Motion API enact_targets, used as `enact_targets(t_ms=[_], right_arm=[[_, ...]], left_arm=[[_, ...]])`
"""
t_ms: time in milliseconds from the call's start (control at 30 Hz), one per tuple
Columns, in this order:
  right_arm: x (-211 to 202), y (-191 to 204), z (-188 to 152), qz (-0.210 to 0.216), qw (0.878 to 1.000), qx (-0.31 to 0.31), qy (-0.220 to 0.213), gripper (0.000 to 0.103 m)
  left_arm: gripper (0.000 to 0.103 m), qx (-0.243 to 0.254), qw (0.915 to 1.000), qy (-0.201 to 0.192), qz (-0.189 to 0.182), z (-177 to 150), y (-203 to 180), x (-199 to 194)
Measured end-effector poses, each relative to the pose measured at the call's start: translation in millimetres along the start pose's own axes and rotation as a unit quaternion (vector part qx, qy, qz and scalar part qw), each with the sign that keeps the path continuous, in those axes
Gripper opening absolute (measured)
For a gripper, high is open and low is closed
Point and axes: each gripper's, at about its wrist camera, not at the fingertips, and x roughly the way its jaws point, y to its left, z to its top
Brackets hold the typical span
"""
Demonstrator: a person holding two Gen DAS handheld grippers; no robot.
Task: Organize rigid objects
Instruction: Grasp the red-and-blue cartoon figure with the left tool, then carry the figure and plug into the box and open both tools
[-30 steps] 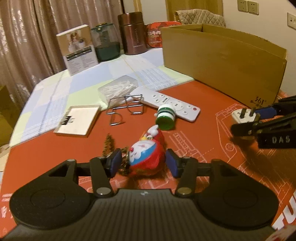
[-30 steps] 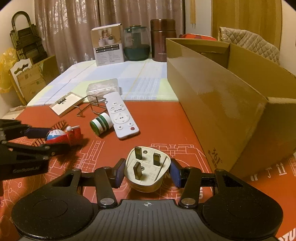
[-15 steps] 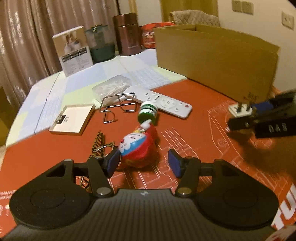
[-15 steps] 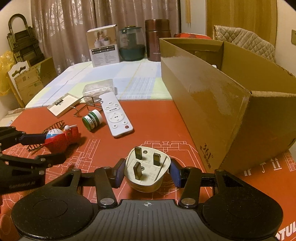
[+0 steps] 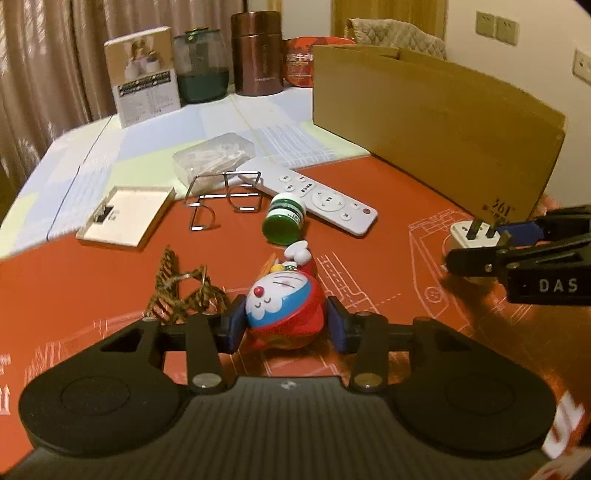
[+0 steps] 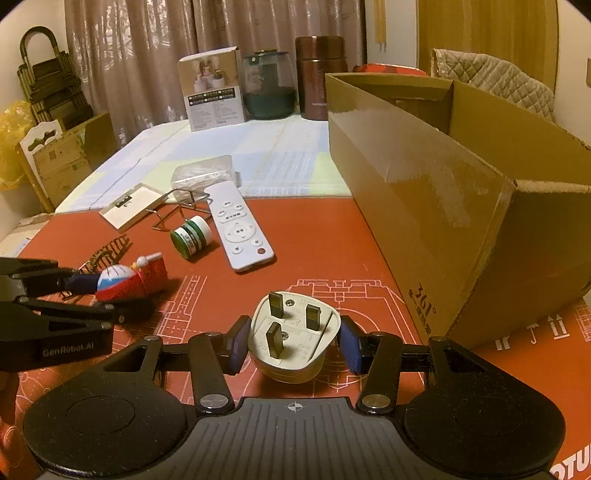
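Left wrist view: the toy figure (image 5: 284,314) is clamped by the just-closed left gripper (image 5: 285,326); at three o'clock, the plug (image 6: 293,338) is gripped by the right gripper (image 6: 293,343).

Warm, dim yellowish light fills the room. Behind the desk (image 6: 303,236), with its red mat and pale checked cloth, brownish patterned curtains (image 6: 155,48) hang. Right of the curtains stands a wooden door (image 6: 487,33) in a pale wall with switch plates (image 5: 496,27). Left of the desk, a dark folded rack (image 6: 48,85) leans by the curtains.
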Motion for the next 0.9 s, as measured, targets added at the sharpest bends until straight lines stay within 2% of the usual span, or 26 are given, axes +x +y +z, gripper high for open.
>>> enact_targets(t_ms=[67, 600, 900], right_arm=[[-4.5, 2.2, 1.7, 0.002, 1.0, -0.004, -0.004, 0.047], [-54.4, 14.1, 23.8, 0.01, 0.999, -0.02, -0.049, 0.047], [-91.8, -1.4, 42.3, 0.0, 0.996, -0.013, -0.084, 0.047]], left_arm=[[0.039, -0.016, 0.9998, 0.004, -0.007, 0.0, 1.0, -4.4], [0.039, -0.051, 0.9986, -0.014, -0.005, 11.7, -10.1, -47.3], [0.039, -0.058, 0.9969, -0.05, -0.018, 51.1, -30.4, -77.3]])
